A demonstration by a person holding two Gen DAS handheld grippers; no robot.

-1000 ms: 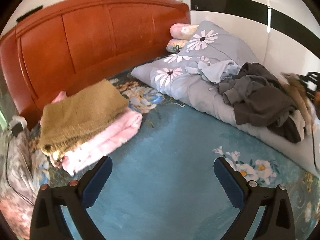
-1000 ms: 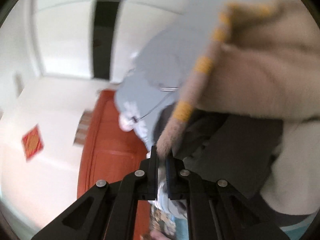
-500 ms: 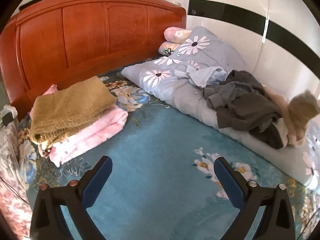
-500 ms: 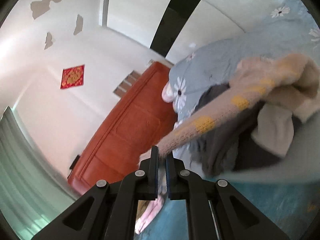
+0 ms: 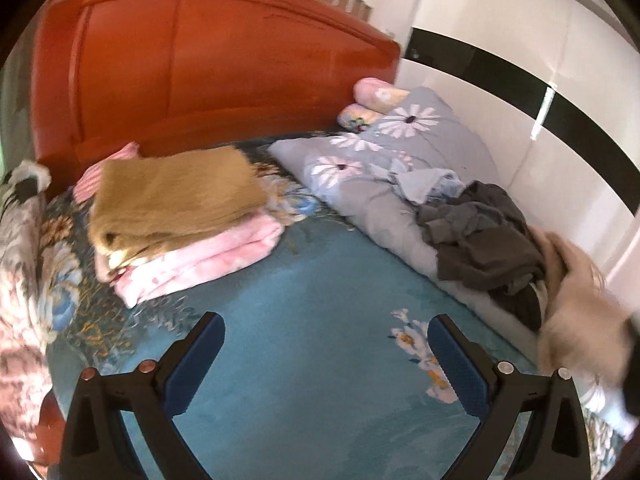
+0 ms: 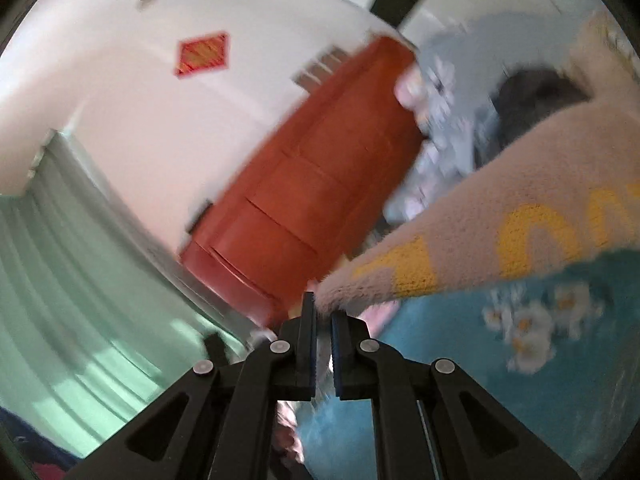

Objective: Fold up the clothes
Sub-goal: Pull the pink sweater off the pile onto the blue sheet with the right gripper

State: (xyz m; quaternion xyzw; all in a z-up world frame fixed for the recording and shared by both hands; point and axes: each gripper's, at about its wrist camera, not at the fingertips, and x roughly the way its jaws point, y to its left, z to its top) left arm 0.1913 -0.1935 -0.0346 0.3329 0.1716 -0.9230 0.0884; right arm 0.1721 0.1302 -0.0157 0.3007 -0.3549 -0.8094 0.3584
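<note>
Right claw (image 6: pixel 323 312) pinches beige sweater (image 6: pixel 500 216) edge — left claw (image 5: pixel 326 340) wide, empty; folded stack (image 5: pixel 176 216) near headboard (image 5: pixel 208 60).

A bed with a carved orange-red headboard (image 5: pixel 208 68) is seen against white walls (image 6: pixel 132 92); 1 red diamond decoration (image 6: pixel 202 54) is hung beside green curtains (image 6: pixel 60 280).

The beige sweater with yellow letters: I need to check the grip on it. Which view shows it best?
The right wrist view: the beige sweater fills its right side, one edge pinched in the shut right gripper. The left wrist view shows only a blurred part of it at the right edge, beside the dark grey clothes.
</note>
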